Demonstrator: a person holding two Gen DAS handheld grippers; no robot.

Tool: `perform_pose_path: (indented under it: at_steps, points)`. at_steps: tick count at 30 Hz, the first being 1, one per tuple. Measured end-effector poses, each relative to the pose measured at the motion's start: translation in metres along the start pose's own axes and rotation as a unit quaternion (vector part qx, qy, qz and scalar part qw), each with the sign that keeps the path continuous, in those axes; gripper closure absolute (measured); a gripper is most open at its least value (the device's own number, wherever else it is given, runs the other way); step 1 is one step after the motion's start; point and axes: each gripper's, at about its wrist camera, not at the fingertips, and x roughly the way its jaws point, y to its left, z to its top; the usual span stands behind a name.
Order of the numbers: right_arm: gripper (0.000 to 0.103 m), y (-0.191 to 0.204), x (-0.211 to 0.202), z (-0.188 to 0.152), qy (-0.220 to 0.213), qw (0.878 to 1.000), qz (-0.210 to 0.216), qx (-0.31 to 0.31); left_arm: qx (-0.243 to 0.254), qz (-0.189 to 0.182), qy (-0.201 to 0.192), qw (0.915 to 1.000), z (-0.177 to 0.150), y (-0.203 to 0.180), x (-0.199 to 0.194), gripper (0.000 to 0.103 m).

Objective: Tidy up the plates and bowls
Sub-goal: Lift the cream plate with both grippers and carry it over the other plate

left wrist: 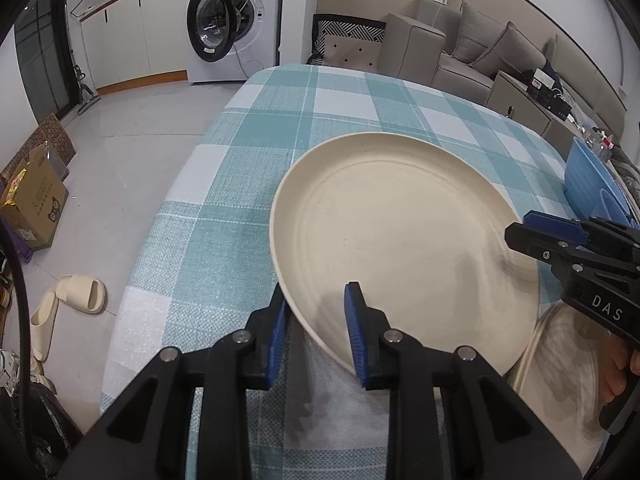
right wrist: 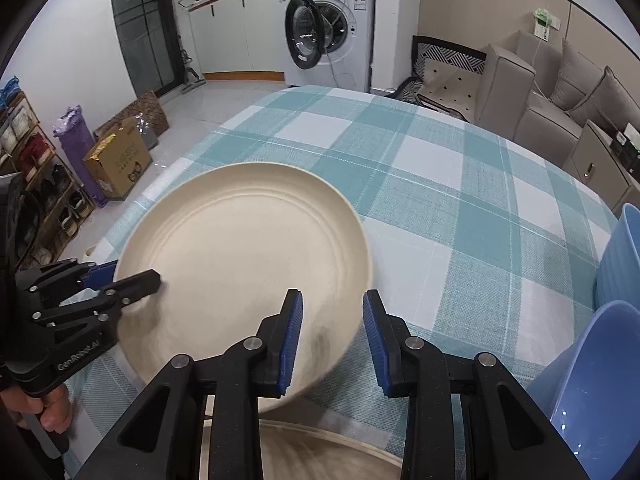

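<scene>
The cream plate (left wrist: 404, 240) is the landmark here. It is raised and tilted over the checked tablecloth (left wrist: 248, 152), its hollow face turned up toward both cameras, far rim higher than the near one; being round, it has no long axis to speak of. Below its near edge, a second pale plate (right wrist: 320, 444) lies on the cloth, mostly hidden behind the gripper bodies and cut off by the bottom of the right wrist view, so its full outline cannot be made out. To the right of the cream plate stand blue bowls (right wrist: 600, 380), cropped by the picture edge; how many there are is unclear.

The left gripper (left wrist: 318, 332) is closed narrowly on the cream plate's near-left rim: one blue pad sits under the rim, the other on the upper face. In the right wrist view its black finger lies over the plate's left edge. The right gripper (right wrist: 333, 340) is also narrow, one finger over the plate's near-right rim, the other outside it over the cloth; whether its pads actually press the rim cannot be told. A hand (right wrist: 52, 404) holds the left gripper's handle.
</scene>
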Motion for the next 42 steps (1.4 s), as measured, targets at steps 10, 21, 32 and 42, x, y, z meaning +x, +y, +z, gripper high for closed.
perform_pose_path:
  at_steps: [10, 21, 32, 42]
  points:
    - [0.069, -0.010, -0.003, -0.001, -0.001, 0.999, -0.037, 0.013, -0.005, 0.014, 0.004, 0.9999, -0.001, 0.001, 0.002, 0.077]
    - [0.060, -0.007, 0.017, -0.002, 0.028, 0.999, -0.025, 0.014, -0.002, 0.015, 0.003, 0.9999, -0.001, 0.002, 0.003, 0.077]
    - [0.064, 0.000, 0.013, -0.003, 0.012, 1.000, -0.016, 0.000, 0.009, 0.019, 0.001, 0.9998, -0.001, -0.004, 0.003, 0.077]
    - [0.064, 0.001, 0.000, -0.003, -0.006, 1.000, -0.012, 0.001, 0.007, 0.020, -0.008, 0.9997, -0.001, -0.005, -0.006, 0.077]
